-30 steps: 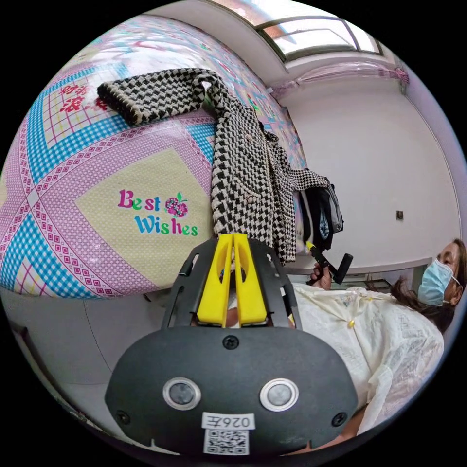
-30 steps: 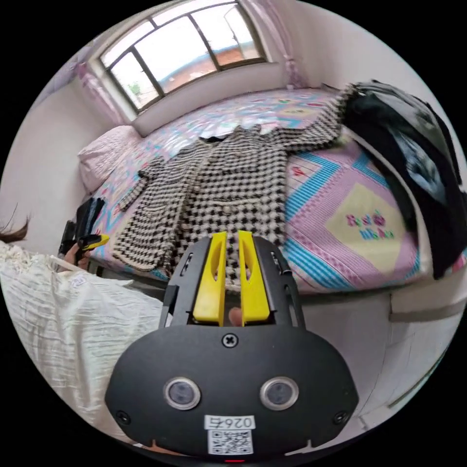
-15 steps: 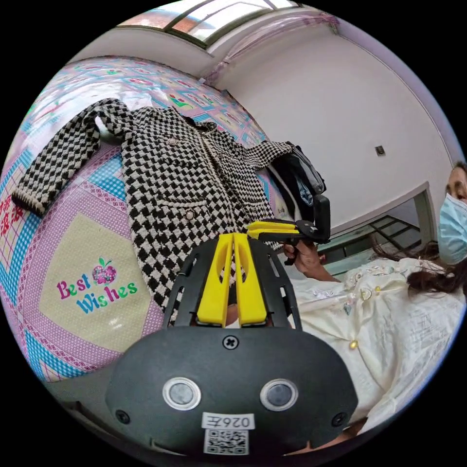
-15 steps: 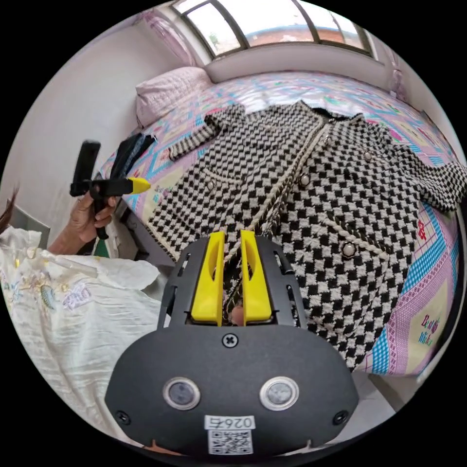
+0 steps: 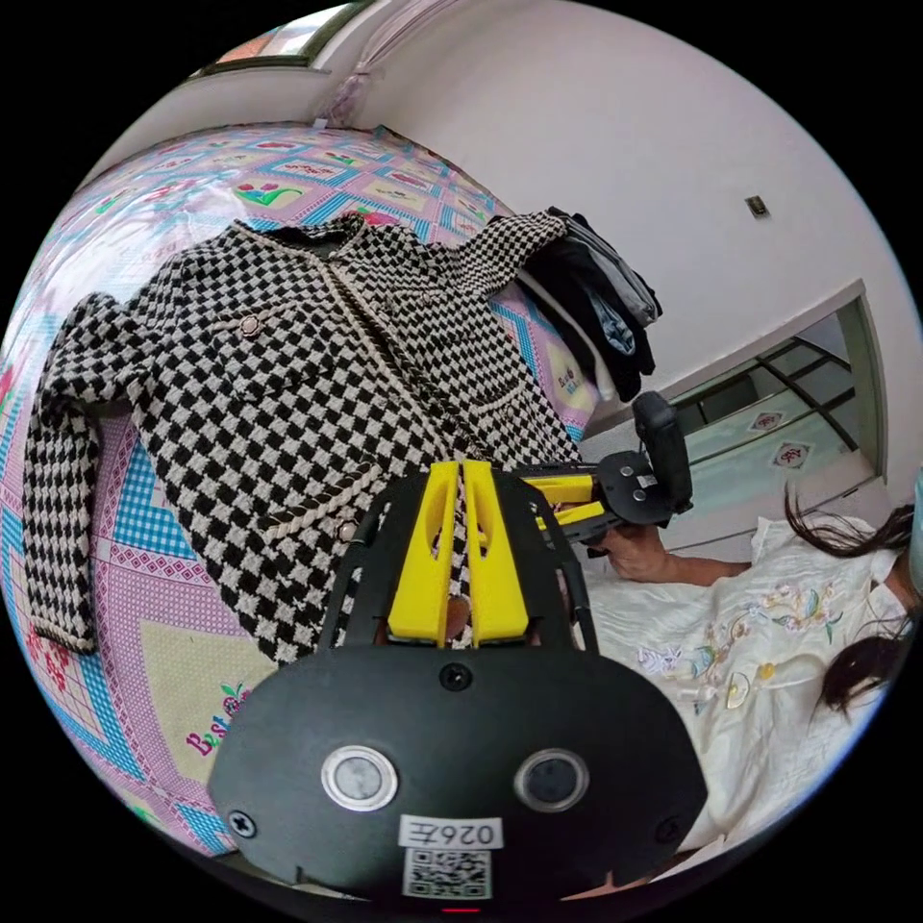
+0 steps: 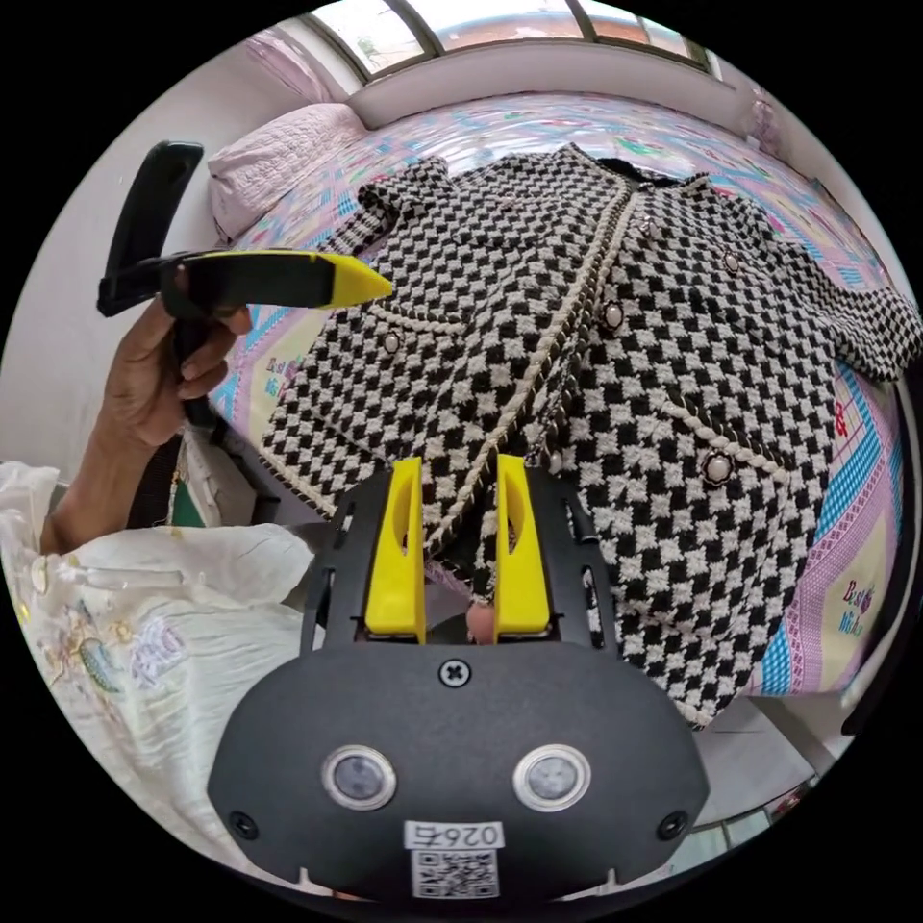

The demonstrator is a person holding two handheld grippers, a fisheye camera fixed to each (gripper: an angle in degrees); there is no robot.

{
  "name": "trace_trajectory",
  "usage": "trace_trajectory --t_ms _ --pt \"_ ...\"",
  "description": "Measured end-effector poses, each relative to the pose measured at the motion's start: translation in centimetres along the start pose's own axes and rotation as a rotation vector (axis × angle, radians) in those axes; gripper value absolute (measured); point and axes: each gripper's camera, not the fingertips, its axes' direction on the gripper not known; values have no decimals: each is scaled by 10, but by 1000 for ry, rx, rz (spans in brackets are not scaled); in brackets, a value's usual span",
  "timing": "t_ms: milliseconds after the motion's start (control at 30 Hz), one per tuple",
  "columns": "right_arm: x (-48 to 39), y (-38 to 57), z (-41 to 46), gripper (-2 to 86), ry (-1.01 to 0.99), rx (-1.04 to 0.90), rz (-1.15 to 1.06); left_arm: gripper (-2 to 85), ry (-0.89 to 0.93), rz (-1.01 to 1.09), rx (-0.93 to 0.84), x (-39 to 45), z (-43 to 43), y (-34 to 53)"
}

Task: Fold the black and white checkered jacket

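The black and white checkered jacket (image 5: 288,356) lies front up and spread out on the patterned bedspread (image 5: 125,567), its sleeves out to both sides. Its bottom hem (image 6: 673,673) reaches the near edge of the bed. My left gripper (image 5: 460,471) hovers over the hem near the front opening, jaws shut and holding nothing. It is also in the right gripper view, where the left gripper (image 6: 356,282) is held by a hand (image 6: 154,375) off the jacket's side. My right gripper (image 6: 457,471) is open, and the jacket's corded front edge (image 6: 538,375) lies past the gap. The right gripper (image 5: 567,495) sits beside the hem.
A pile of dark clothes (image 5: 601,317) lies at the bed's edge by one sleeve. A pink pillow (image 6: 279,168) is at the head of the bed under the window (image 6: 500,14). The person's cream embroidered top (image 5: 760,654) is close by, next to the white wall (image 5: 673,144).
Both cameras have swung toward the jacket's lower front and come closer to the hem. My right jaws have spread wider apart. The left jaws stay shut.
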Motion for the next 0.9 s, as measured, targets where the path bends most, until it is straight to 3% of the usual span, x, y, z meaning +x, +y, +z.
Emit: trace_trajectory --t_ms 400,567,700,767,833,900 --pt "8 8 4 -9 122 68 66 -1 43 -7 -92 -29 4 -15" --pt "17 17 -25 -13 -62 215 71 86 33 36 -148 -36 7 -44" --pt "13 15 -30 -13 -64 246 20 151 161 15 -249 -53 24 -78" --pt "9 12 -28 -13 -61 256 -4 135 150 13 -324 -57 36 -88" --pt "6 9 -27 -13 -55 260 -18 47 44 30 -431 -60 52 -95" --pt "3 6 -25 -13 -47 255 -36 23 -29 69 -467 -60 56 -98"
